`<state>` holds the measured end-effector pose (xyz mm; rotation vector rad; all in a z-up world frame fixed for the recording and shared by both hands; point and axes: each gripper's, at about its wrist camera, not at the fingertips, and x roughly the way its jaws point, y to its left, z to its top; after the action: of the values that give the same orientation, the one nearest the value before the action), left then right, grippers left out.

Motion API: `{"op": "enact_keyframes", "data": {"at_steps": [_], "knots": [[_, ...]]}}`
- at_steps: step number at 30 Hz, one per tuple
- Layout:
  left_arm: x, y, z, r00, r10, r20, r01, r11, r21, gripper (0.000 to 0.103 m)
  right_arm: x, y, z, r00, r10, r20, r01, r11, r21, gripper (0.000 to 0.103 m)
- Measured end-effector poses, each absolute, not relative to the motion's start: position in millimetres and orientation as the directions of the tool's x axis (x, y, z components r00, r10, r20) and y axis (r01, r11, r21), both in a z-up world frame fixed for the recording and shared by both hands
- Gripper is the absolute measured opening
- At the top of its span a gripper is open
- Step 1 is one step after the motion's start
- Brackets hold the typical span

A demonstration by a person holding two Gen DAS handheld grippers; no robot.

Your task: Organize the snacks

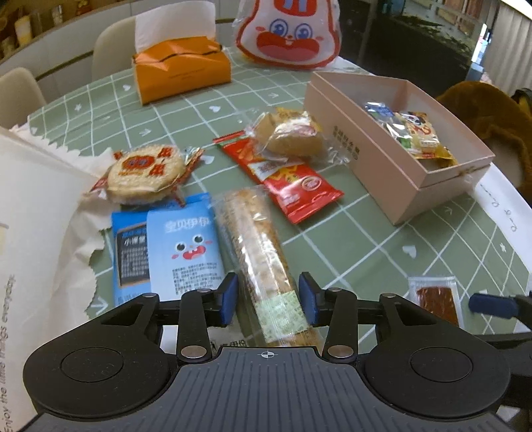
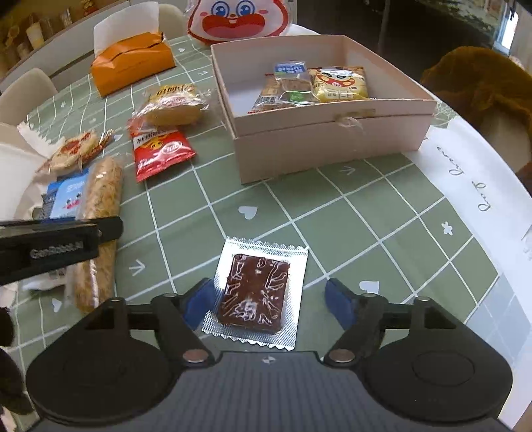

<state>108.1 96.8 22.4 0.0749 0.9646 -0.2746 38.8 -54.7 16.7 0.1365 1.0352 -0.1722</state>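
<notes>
Left gripper [image 1: 268, 300] open astride a long crumbly bar [image 1: 262, 262] in clear wrap, right gripper [image 2: 268, 304] open around a dark brown slab [image 2: 254, 294] sealed in clear-and-silver plastic, both on the green table [image 2: 365, 212], pink box [image 2: 319, 133] beyond holding packets.

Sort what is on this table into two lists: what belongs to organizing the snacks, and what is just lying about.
Belongs to the job:
- pink cardboard box
- long clear-wrapped crispy stick
- dark brown square snack in a clear packet
- red foil packet
- round rice cracker

Lying about:
- orange tissue box
- white rabbit-face bag
</notes>
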Motion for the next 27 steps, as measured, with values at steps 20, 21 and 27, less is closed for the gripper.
{"op": "enact_keyframes", "data": {"at_steps": [20, 21, 27], "knots": [[69.0, 132.9, 18.2, 0.374, -0.423, -0.825, 0.359, 0.887, -0.292, 0.034, 36.4, -41.0, 7.4, 0.528, -0.117, -0.841, 0.228, 0.974, 0.008, 0.103], [69.4, 134.1, 17.6, 0.374, -0.428, -0.822, 0.346, 0.887, -0.304, 0.034, 35.8, -41.0, 7.5, 0.530, -0.115, -0.840, 0.225, 0.974, 0.008, 0.103], [72.8, 133.1, 19.0, 0.390, -0.417, -0.821, 0.332, 0.895, -0.297, 0.035, 29.5, -42.9, 7.8, 0.542, -0.092, -0.836, 0.179, 0.984, 0.007, 0.103]]}}
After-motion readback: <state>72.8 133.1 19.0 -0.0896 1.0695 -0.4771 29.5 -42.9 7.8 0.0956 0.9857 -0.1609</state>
